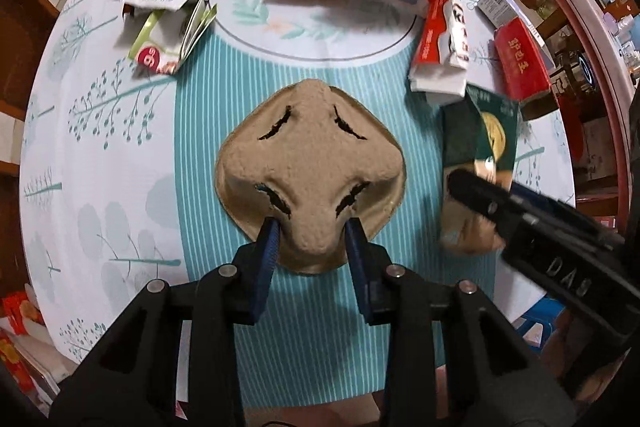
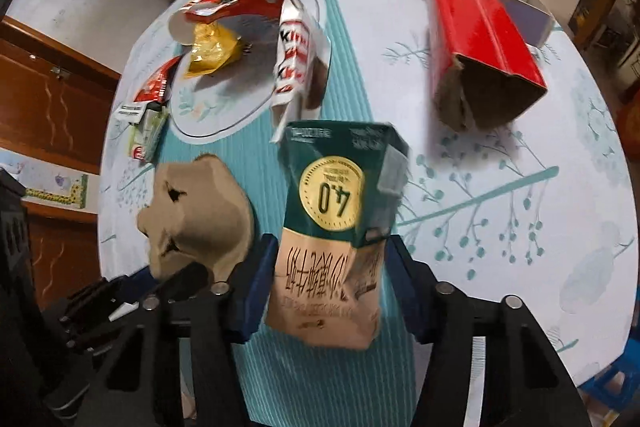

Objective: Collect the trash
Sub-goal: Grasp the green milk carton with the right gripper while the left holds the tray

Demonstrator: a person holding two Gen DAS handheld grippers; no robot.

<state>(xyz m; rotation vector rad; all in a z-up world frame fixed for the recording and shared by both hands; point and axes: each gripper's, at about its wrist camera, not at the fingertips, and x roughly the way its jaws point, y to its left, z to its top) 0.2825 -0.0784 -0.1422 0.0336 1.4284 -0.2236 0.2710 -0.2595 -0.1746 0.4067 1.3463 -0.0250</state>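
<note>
Both views look steeply down from close above the bench (image 1: pixel 120 147), each along its own tongs. The left wrist view centres the pulp tray (image 1: pixel 310 171), the right wrist view the green carton (image 2: pixel 340 211); both share these two things.

The right tool (image 2: pixel 326 281) grips a green and tan milk carton (image 2: pixel 340 227) between its blue pads. A brown pulp tray (image 2: pixel 198 211) sits just left, a red box (image 2: pixel 480 55) ahead-right on the surface (image 2: pixel 520 187).
</note>
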